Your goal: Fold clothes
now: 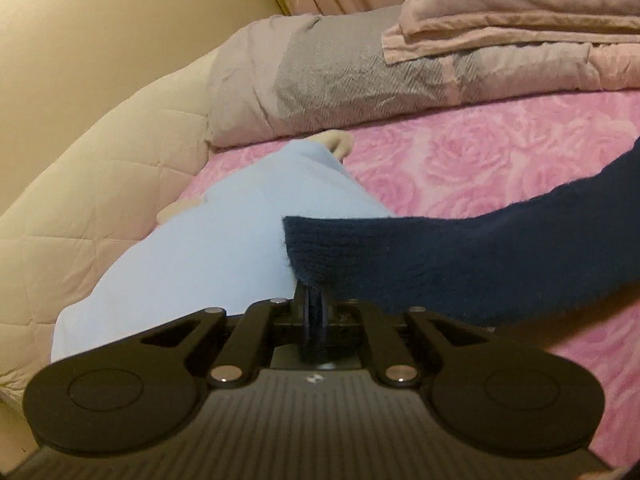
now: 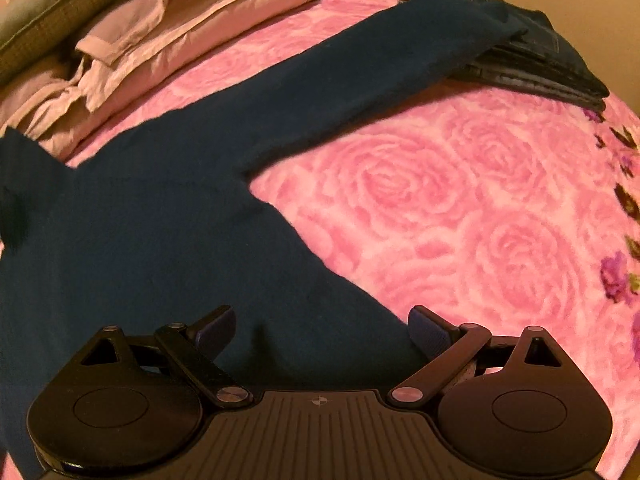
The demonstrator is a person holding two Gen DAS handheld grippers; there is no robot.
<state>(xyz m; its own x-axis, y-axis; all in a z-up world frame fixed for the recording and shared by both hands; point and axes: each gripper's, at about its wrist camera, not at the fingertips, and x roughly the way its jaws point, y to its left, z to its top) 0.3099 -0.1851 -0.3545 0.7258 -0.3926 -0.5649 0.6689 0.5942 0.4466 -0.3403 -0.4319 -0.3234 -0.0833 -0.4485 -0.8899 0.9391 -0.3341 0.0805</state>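
My left gripper (image 1: 314,300) is clamping the navy sweater (image 2: 160,220) hem | my right gripper (image 2: 322,328) is hovering with fingers apart, straddling its edge on the pink blanket (image 2: 460,200).

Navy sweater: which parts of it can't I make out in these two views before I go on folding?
- Left wrist view: the navy sweater runs off the right edge; its body is unseen. The cuff end is hidden inside the closed left hand-held gripper.
- Right wrist view: the hem is covered by the open right hand-held gripper; the left side is cut off.
- The sleeve tip lies on folded jeans; its cuff is blurred.
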